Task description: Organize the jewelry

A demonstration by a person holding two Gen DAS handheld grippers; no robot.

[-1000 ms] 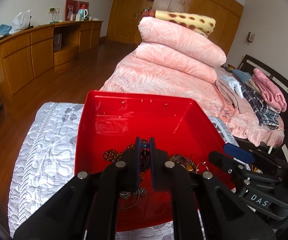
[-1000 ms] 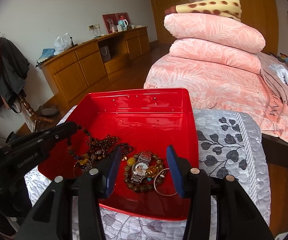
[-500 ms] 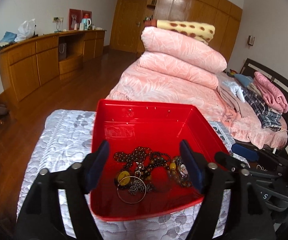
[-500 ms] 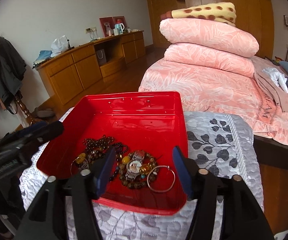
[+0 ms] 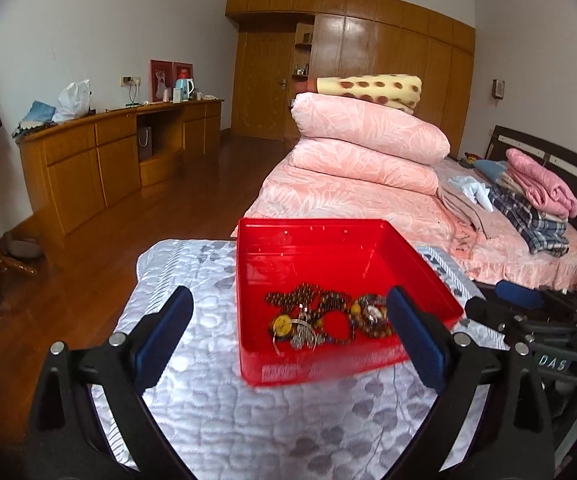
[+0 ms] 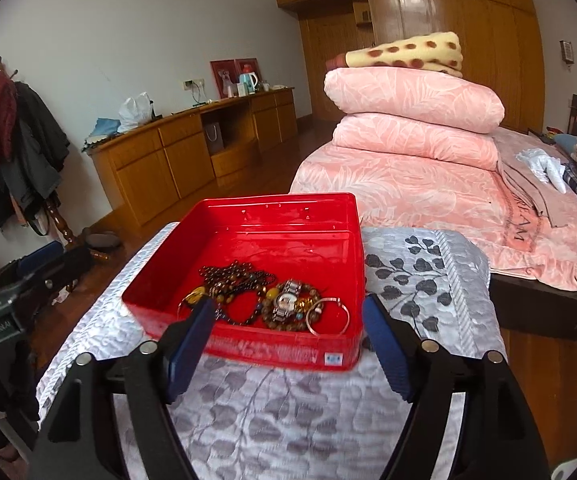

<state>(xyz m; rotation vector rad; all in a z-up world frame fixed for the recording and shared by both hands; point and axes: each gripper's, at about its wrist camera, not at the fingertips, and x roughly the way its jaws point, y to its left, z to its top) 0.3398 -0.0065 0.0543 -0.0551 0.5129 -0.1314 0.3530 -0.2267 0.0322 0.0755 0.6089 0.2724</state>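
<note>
Jewelry (image 6: 264, 300) tangled in near half of red box (image 6: 328, 216) on quilted worktop (image 6: 288, 420) | light, slippery, snag-prone beads; bangle (image 6: 328, 316) stiff, grip its rim | left gripper (image 5: 288, 336) jaws apart, right gripper (image 6: 288, 344) jaws apart, both before box, empty

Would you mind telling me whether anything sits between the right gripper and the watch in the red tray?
Only the tray's near wall. The right gripper is open and low in front of it; the watch lies just beyond, on a bead bracelet beside a silver bangle. From above, nothing visible blocks it.
</note>
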